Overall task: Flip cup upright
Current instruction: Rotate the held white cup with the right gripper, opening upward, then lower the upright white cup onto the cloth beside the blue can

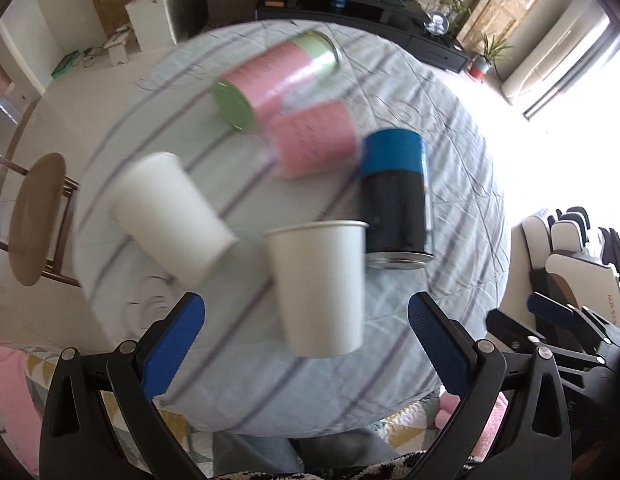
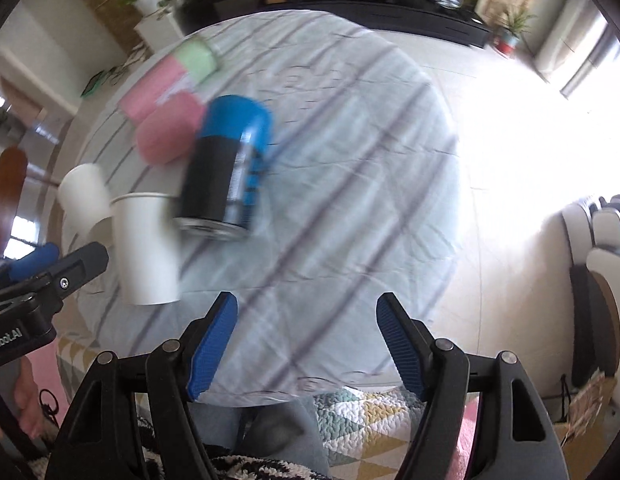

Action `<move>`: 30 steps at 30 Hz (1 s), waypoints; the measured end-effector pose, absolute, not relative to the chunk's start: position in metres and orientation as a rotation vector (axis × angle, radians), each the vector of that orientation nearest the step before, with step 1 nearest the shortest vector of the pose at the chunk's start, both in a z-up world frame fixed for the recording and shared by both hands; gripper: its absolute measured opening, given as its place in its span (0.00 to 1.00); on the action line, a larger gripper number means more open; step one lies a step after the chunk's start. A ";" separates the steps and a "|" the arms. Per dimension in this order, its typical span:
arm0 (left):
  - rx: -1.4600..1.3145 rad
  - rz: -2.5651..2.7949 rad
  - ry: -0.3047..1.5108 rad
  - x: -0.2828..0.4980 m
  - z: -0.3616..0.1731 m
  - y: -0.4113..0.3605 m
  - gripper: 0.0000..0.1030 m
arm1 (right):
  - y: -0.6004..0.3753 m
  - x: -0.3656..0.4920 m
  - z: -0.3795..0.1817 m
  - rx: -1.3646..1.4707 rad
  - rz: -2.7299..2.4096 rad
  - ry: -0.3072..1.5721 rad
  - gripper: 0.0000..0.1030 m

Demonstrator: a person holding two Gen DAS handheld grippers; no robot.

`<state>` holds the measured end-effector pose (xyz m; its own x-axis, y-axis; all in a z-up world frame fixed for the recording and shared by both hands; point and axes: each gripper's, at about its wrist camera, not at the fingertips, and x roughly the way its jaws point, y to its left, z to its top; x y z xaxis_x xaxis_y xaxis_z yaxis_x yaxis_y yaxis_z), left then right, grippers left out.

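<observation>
Two white paper cups are on the round table with a striped grey cloth [image 1: 450,200]. One white cup [image 1: 322,288] stands upright with its rim on top, just ahead of my left gripper [image 1: 306,320], which is open and empty. The other white cup [image 1: 170,216] sits to the left, narrow end up, tilted. In the right wrist view the upright cup [image 2: 146,248] and the second cup [image 2: 84,196] are at the left. My right gripper [image 2: 306,320] is open and empty over the table's near edge.
A blue and black can [image 1: 396,200] stands right behind the upright cup. A pink can [image 1: 314,140] and a pink and green can [image 1: 278,80] lying on its side are farther back. A wooden stool [image 1: 34,220] is at the left. White chairs [image 1: 566,248] are at the right.
</observation>
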<state>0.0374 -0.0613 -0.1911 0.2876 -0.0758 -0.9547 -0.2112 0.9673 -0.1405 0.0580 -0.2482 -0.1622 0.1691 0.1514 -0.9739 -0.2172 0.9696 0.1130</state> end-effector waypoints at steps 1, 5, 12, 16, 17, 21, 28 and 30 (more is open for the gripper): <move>-0.260 0.093 1.286 0.040 -0.196 -0.066 1.00 | -0.254 0.060 -0.163 -0.053 0.246 1.381 0.71; -0.292 0.107 1.327 0.049 -0.216 -0.076 1.00 | -0.281 0.066 -0.177 -0.035 0.204 1.417 0.71; -0.314 0.141 1.375 0.062 -0.243 -0.076 0.75 | -0.285 0.064 -0.193 -0.042 0.198 1.461 0.71; -0.329 0.162 1.416 0.064 -0.253 -0.071 0.62 | -0.284 0.063 -0.193 -0.040 0.203 1.458 0.71; -0.339 0.160 1.422 0.065 -0.253 -0.070 0.63 | -0.285 0.064 -0.193 -0.039 0.203 1.459 0.71; -0.331 0.146 1.372 0.064 -0.237 -0.068 0.62 | -0.285 0.068 -0.192 -0.029 0.205 1.458 0.71; -0.266 0.107 1.248 0.060 -0.201 -0.071 0.63 | -0.281 0.069 -0.187 -0.009 0.222 1.445 0.71; -0.250 0.095 1.216 0.062 -0.196 -0.072 0.63 | -0.277 0.069 -0.185 -0.003 0.225 1.439 0.71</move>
